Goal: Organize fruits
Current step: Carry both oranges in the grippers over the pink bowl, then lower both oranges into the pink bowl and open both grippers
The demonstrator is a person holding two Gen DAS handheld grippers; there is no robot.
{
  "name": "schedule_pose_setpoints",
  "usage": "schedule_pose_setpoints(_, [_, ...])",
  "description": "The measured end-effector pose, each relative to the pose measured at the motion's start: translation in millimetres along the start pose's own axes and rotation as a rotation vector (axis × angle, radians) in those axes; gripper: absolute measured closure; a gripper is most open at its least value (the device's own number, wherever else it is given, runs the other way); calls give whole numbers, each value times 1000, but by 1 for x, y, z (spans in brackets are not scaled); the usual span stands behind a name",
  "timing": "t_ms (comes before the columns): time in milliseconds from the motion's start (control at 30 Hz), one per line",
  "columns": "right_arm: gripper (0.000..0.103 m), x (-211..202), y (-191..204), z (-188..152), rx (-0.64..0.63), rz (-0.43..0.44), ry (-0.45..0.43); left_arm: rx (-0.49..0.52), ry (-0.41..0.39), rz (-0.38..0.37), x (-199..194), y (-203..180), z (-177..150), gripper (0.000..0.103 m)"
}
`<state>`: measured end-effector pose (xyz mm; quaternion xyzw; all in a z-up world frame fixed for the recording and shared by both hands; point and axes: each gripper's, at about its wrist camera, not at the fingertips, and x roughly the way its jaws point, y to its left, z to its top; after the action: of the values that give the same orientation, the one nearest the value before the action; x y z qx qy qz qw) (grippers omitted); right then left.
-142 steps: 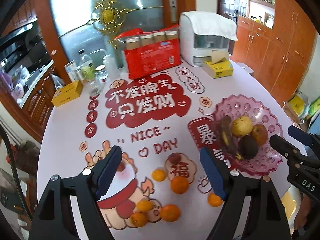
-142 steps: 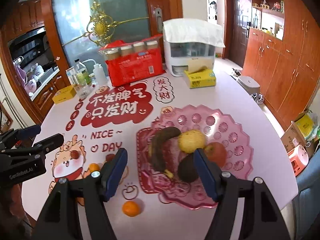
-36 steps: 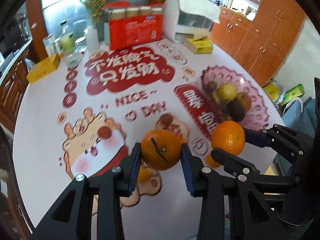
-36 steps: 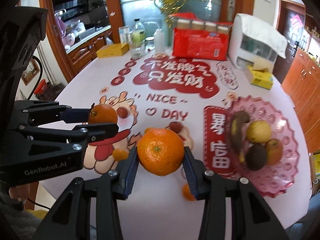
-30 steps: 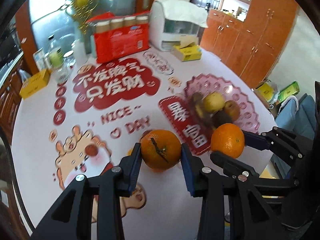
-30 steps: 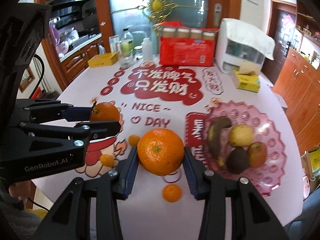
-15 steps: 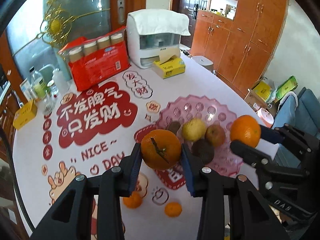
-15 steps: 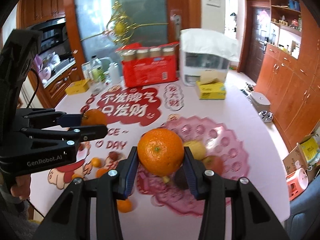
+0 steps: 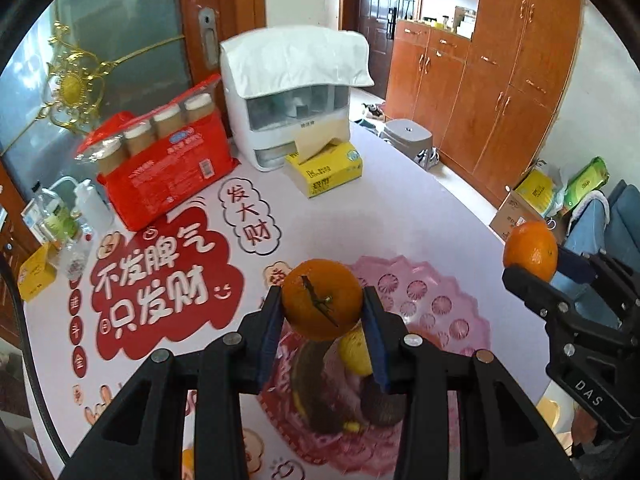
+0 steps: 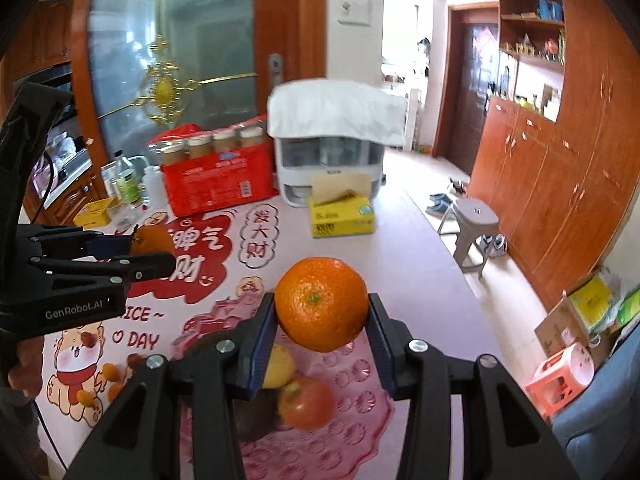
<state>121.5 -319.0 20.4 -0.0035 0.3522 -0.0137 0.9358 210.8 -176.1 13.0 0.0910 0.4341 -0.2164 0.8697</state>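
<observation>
My left gripper [image 9: 322,320] is shut on an orange [image 9: 322,299] with a stem, held above the pink fruit plate [image 9: 436,304]. My right gripper [image 10: 321,326] is shut on a second orange [image 10: 321,304] over the same plate [image 10: 356,368]. The plate holds a dark banana [image 9: 316,392], a yellow fruit [image 10: 278,364], a red apple [image 10: 307,403] and a dark round fruit [image 9: 382,404]. Each gripper shows in the other's view, the right gripper [image 9: 532,256] at the right edge and the left gripper [image 10: 154,246] at the left. A few small oranges [image 10: 109,372] lie on the tablecloth at lower left.
At the back of the round table stand a red pack of jars [image 9: 160,160], a white covered appliance [image 9: 294,92], a yellow tissue box [image 9: 326,168], bottles [image 9: 60,216] and a small yellow box [image 9: 34,272]. A grey stool [image 10: 472,220] stands on the floor beyond.
Both grippers carried their oranges to the right from the cartoon-dog end of the table until they hang over the pink plate. Both grips stayed the same.
</observation>
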Motion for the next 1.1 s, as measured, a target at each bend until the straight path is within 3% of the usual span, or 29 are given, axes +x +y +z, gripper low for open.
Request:
schedule_pose_setpoints(200, [59,49,-25,-18,37,11,107,-7,101,-3,64,-18,5,66])
schedule_pose_setpoints(533, [59,108,-23,-53,29,64,255,-2,269,9,149,-40,-15,66])
schedule_pose_setpoints(1100, [58,157,-15,-61,-8,87,347,-6,348,24,197,-33,-18,65])
